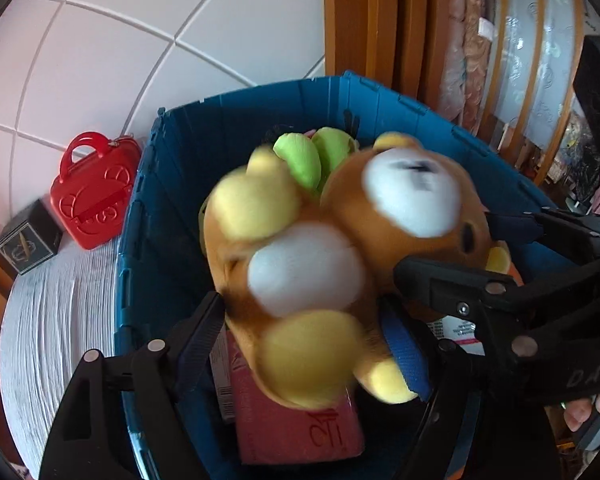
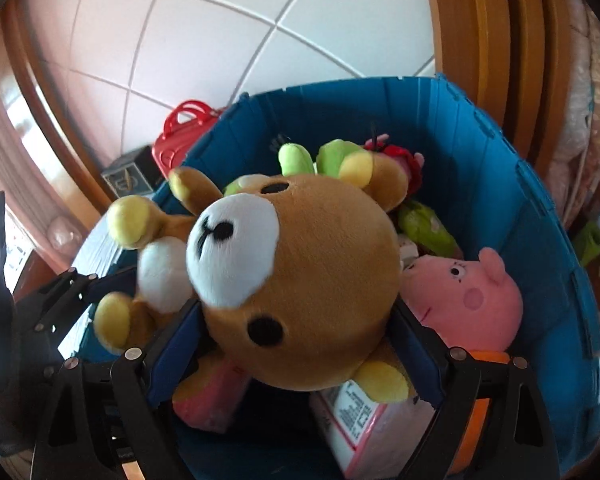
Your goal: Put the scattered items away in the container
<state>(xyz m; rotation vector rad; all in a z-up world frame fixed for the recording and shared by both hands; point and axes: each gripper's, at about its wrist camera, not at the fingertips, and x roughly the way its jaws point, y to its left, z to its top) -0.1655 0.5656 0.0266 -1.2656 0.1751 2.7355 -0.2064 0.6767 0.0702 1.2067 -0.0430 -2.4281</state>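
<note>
A brown plush bear (image 2: 316,280) with a white muzzle and yellow paws hangs over the blue bin (image 2: 500,168). My right gripper (image 2: 300,344) is shut on the bear's head. My left gripper (image 1: 304,344) holds the bear's body (image 1: 300,280) between its fingers, above the blue bin (image 1: 172,184); the right gripper (image 1: 452,280) shows at the right of that view. In the bin lie a pink pig plush (image 2: 464,300), green plush toys (image 2: 424,224), a red packet (image 1: 300,428) and pink packets (image 2: 364,412).
A red toy case (image 1: 92,196) and a dark box (image 1: 28,240) stand left of the bin on a pale ribbed surface (image 1: 52,320). White floor tiles lie behind. Wooden furniture (image 1: 380,20) and stacked bedding stand at the right.
</note>
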